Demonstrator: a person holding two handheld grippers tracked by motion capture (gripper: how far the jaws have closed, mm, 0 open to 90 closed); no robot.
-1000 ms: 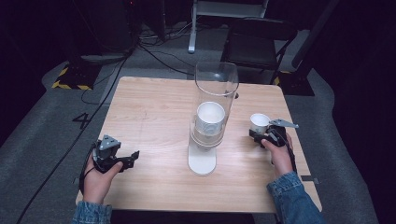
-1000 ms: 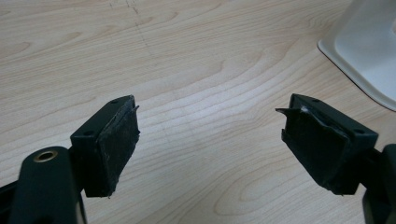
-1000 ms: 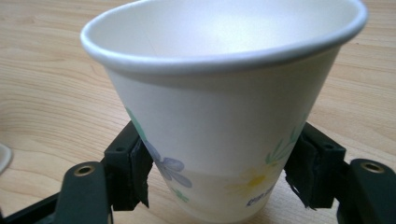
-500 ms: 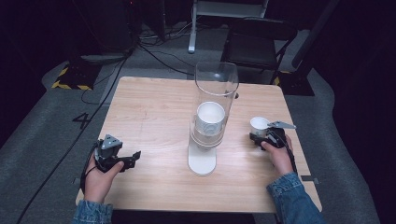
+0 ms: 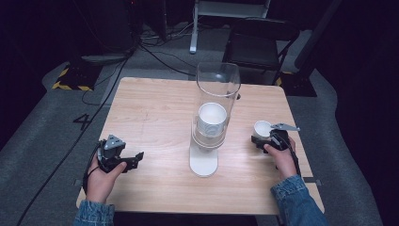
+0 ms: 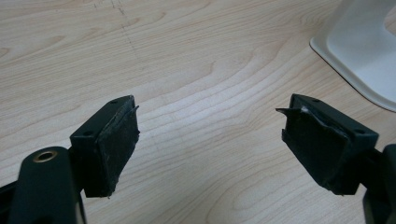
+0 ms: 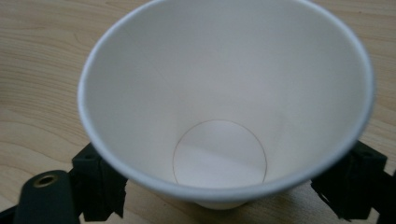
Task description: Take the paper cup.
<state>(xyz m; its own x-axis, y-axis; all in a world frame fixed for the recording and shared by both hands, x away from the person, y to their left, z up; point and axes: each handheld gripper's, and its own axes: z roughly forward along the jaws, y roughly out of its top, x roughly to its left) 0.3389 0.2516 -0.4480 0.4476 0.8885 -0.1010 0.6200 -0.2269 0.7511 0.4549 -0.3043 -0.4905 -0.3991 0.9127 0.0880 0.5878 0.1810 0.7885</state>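
Paper cup (image 7: 224,102) — white, conical, thin rolled rim, flat round base; nothing inside. It stands upright on the right part of the wooden table (image 5: 155,108), between the jaws of the right gripper (image 5: 266,136), which have just been opening and now stand apart on either side of the cup's lower wall, the pads not pressing it. Cup dispenser (image 5: 211,117) at table centre — clear plastic tube on a white flat-footed stand, holding a stack of white cups. Left gripper (image 6: 210,140) near the table's left front: black padded jaws wide apart over bare pale woodgrain, holding nothing.
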